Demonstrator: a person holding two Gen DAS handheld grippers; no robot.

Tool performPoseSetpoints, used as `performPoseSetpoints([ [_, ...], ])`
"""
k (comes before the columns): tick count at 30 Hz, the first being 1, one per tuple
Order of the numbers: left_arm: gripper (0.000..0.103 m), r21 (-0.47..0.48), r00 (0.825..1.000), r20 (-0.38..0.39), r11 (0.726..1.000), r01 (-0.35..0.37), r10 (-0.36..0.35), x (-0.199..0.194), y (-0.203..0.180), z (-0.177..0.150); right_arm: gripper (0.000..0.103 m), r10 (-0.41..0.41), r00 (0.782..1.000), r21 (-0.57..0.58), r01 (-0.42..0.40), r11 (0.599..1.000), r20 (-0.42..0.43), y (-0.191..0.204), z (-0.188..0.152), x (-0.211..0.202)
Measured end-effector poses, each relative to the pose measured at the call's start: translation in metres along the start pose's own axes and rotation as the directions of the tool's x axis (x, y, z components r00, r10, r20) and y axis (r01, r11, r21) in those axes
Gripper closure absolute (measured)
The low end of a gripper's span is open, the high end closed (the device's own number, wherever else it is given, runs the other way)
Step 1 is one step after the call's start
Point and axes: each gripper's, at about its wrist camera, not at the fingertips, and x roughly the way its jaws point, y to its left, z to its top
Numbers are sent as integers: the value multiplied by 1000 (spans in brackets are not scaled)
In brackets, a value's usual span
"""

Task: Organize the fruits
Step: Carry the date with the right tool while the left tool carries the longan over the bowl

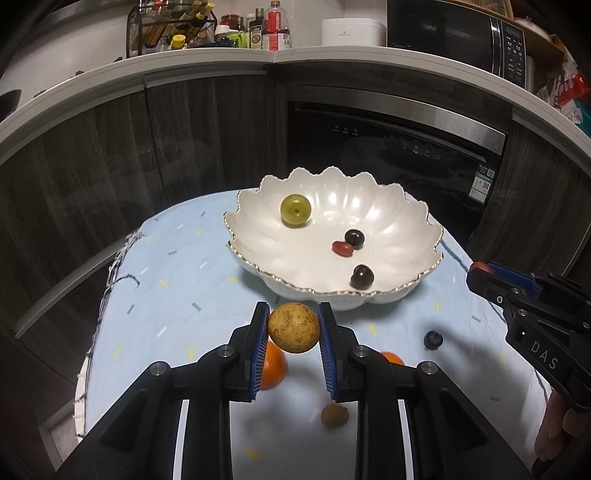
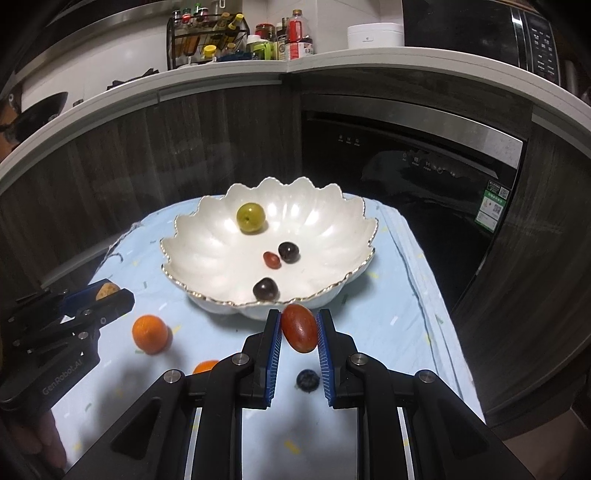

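Observation:
A white scalloped bowl (image 1: 388,218) (image 2: 207,243) stands on the blue cloth and holds a green fruit (image 1: 295,209), two dark grapes (image 1: 354,237) and a small red tomato (image 1: 342,248). My left gripper (image 1: 293,326) is shut on a tan speckled round fruit (image 1: 293,328), held just in front of the bowl's near rim. My right gripper (image 2: 298,328) is shut on a red oval tomato (image 2: 300,328), also in front of the bowl. On the cloth lie an orange (image 2: 149,334), a second orange (image 2: 205,366), a blueberry (image 2: 307,380) and a small brown fruit (image 1: 334,415).
The small table under the blue cloth (image 1: 177,280) drops off at left and right. Dark cabinets and a black built-in appliance (image 1: 388,155) stand behind. The counter above carries bottles and a rack (image 1: 173,29).

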Motion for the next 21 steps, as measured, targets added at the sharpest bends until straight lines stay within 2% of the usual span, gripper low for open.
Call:
performPoseSetpoints([
  [21,76,6,1000,-2,1000,13,-13,23,5,32,82,-8,1000,17,8,1000,27,-6,33,15],
])
